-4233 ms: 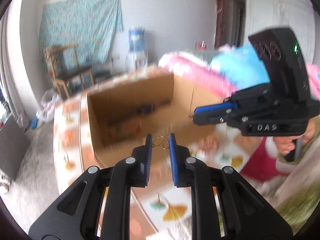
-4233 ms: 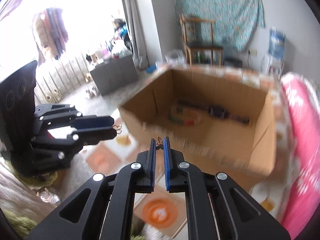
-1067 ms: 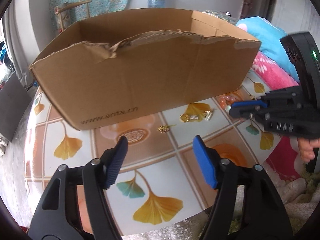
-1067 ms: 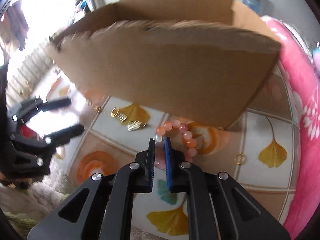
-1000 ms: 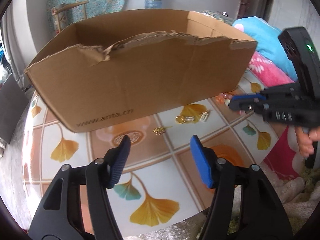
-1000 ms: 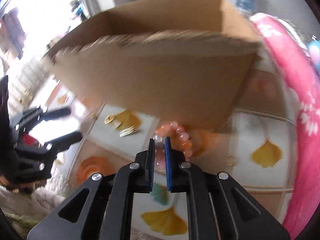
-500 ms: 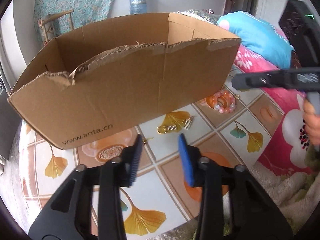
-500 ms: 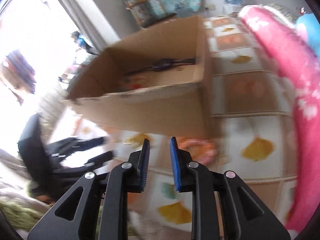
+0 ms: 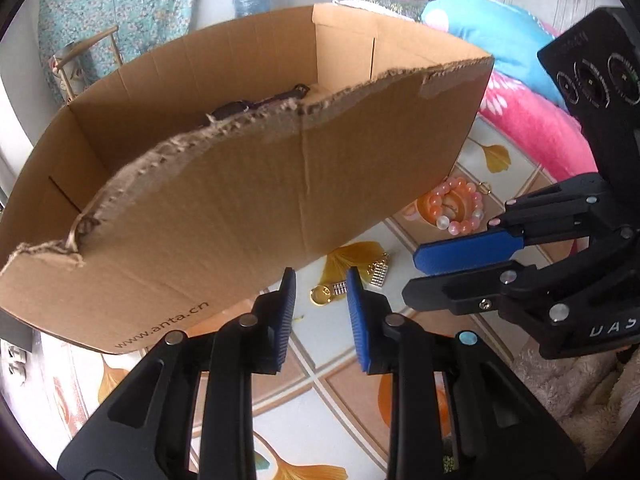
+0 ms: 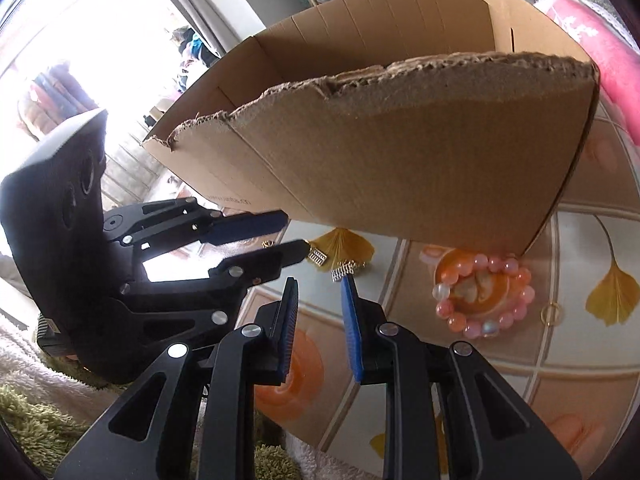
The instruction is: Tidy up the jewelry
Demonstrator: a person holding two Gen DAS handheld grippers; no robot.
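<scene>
The left gripper [image 9: 320, 276], jaws narrowing, holds nothing above the gold ring [image 9: 326, 293] on the table [image 9: 344, 408]. The right gripper [image 10: 318, 286], slightly parted, is empty beside the clip [image 10: 343, 270]; the bead bracelet [image 10: 482, 296] lies by the cardboard box [image 10: 400, 168].

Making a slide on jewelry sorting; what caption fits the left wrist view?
Left tool, empty and closing, over gold earrings beside a cardboard box; pink bead bracelet nearby.

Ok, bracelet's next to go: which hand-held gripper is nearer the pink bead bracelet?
Right. The right hand-held gripper hangs just beside the bracelet; the left hand-held gripper, jaws closing with a gold clip seen between them, is farther off.
</scene>
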